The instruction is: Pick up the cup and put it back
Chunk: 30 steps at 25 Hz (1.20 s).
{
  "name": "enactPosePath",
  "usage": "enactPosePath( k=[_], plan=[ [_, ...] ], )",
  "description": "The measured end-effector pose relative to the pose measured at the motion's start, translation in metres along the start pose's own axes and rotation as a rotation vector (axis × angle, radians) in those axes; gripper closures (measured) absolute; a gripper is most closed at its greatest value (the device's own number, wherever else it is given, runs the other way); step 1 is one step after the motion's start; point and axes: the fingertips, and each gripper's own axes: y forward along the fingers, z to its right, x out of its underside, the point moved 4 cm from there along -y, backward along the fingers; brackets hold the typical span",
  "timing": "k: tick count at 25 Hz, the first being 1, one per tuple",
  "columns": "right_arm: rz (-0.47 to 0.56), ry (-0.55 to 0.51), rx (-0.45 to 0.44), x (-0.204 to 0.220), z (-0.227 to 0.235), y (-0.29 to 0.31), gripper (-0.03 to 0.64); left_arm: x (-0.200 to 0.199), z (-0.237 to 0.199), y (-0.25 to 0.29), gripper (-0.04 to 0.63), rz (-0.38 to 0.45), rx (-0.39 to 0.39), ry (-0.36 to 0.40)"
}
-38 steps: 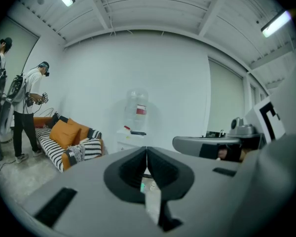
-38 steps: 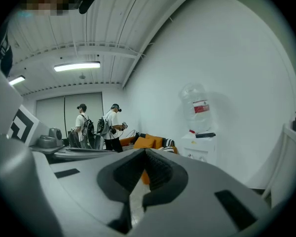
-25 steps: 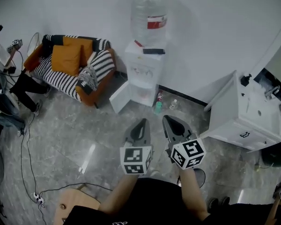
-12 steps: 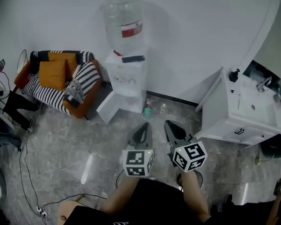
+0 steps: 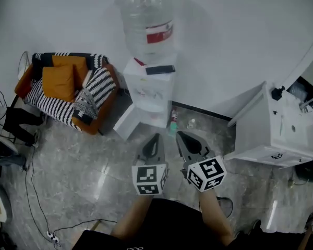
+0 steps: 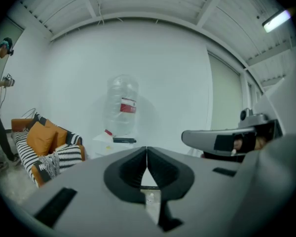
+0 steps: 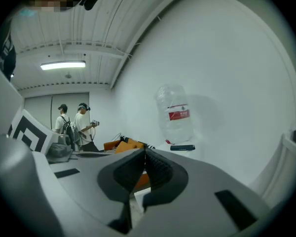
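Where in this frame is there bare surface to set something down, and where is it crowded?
Bare floor lies in front of the sofa and the water dispenser. The dispenser's top is mostly taken by the bottle and a dark flat object. Small bottles crowd its foot; cables run along the left.

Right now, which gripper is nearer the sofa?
Left. The left gripper is right of and below the sofa in the head view. The right gripper is beside the left one on its far side, further from the sofa, toward the sink cabinet.
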Motion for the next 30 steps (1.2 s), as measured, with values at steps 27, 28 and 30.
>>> enactPosePath(
  k=[27, 28, 30],
  plan=[
    [-0.094, 0.002, -0.062, -0.03, -0.002, 0.281, 0.606, -0.023, -0.241, 0.131, 0.583, -0.076, -0.066, -0.125],
    [-0.096, 0.006, -0.058, -0.025, 0.005, 0.279, 0.606, -0.017, -0.237, 0.137, 0.583, -0.092, -0.05, -0.114],
    [-0.108, 0.017, -0.058, -0.009, 0.019, 0.276, 0.606, -0.001, -0.231, 0.15, 0.583, -0.125, -0.02, -0.078]
  ],
)
